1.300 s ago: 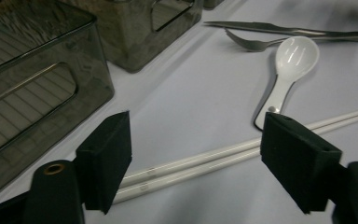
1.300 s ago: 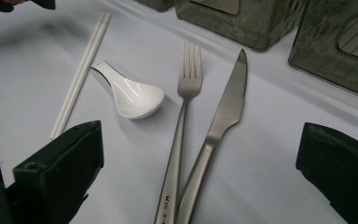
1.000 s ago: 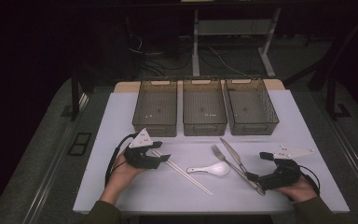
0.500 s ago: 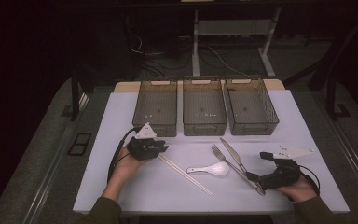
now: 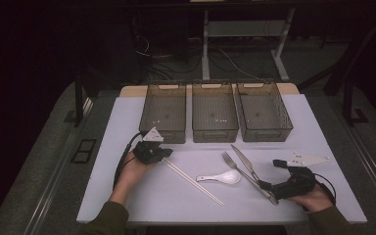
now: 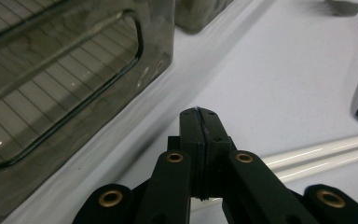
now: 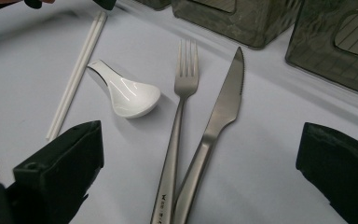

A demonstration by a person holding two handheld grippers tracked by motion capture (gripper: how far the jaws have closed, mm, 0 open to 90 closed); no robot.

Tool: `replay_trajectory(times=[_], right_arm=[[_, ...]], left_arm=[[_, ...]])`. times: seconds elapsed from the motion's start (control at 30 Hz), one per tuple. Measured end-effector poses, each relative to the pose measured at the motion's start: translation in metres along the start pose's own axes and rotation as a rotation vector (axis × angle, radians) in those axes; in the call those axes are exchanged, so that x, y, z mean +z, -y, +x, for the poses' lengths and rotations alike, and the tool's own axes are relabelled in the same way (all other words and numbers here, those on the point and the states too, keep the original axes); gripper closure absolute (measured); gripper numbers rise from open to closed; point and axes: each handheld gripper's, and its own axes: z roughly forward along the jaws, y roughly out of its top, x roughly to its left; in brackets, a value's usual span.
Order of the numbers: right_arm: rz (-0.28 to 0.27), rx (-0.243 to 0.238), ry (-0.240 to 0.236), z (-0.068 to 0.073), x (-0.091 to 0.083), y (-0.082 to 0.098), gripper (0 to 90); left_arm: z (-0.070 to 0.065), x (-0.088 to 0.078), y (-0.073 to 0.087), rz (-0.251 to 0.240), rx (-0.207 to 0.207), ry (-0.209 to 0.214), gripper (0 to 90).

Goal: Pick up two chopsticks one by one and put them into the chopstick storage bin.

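Note:
My left gripper (image 5: 164, 155) (image 6: 199, 114) sits at the far end of a pair of white chopsticks (image 5: 193, 180) (image 6: 326, 151), just in front of the left bin (image 5: 165, 112). Its jaws have just been closing and now meet pad to pad, with nothing showing between them. The chopsticks run under its linkage. My right gripper (image 5: 271, 175) (image 7: 200, 154) rests open at the right. Its jaws stand wide on either side of the handles of a fork (image 5: 240, 169) (image 7: 179, 116) and a knife (image 5: 245, 159) (image 7: 219, 112). A white spoon (image 5: 223, 177) (image 7: 128, 95) lies between the chopsticks and the fork.
Three dark see-through bins stand in a row at the back of the white tabletop (image 5: 127, 196); the middle bin (image 5: 215, 111) and the right bin (image 5: 263, 110) look empty. The left bin's wall (image 6: 51, 70) is close beside my left jaws. Cables trail from both grippers.
My left hand has shifted a little away from the person, toward the left bin and the chopsticks' far end. The right hand has stayed put.

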Motion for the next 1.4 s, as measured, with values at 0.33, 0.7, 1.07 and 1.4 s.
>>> replay_trajectory(times=[0.33, 0.7, 1.07, 1.4], right_arm=[[-0.003, 0.000, -0.001, 0.000, -0.001, 0.000, 0.8], [-0.008, 0.004, 0.002, -0.001, -0.002, 0.000, 0.8], [-0.009, 0.004, 0.004, -0.002, -0.003, 0.000, 0.8], [-0.010, 0.004, 0.006, -0.002, -0.004, 0.001, 0.8]], left_arm=[[0.003, 0.001, 0.004, 0.038, -0.019, -0.013, 88.8], [0.001, -0.004, 0.007, 0.055, -0.009, -0.024, 88.9], [-0.002, -0.011, 0.014, 0.075, 0.005, -0.037, 88.9], [-0.005, -0.019, 0.020, 0.087, 0.007, -0.045, 88.9]])
